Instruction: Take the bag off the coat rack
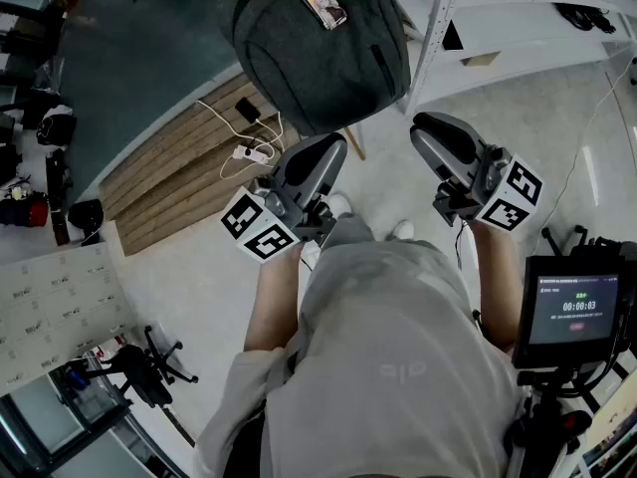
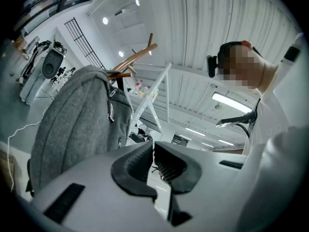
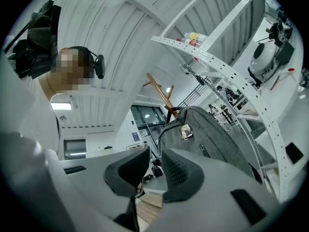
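Note:
A grey backpack (image 1: 318,43) hangs ahead of me, with a small tag on its front. In the left gripper view the backpack (image 2: 72,129) hangs by its top handle from the wooden coat rack (image 2: 140,54). In the right gripper view the backpack (image 3: 207,139) sits under the same wooden pegs (image 3: 161,93). My left gripper (image 1: 333,147) and right gripper (image 1: 428,127) are held up side by side just below the bag, clear of it. The jaws of the left gripper (image 2: 153,149) and of the right gripper (image 3: 155,161) are both shut with nothing between them.
A white perforated shelving rack (image 1: 438,28) stands close to the right of the bag. Wooden planks (image 1: 189,167) and a white cable with a power strip (image 1: 249,152) lie on the floor to the left. A monitor on a stand (image 1: 577,307) is at my right side.

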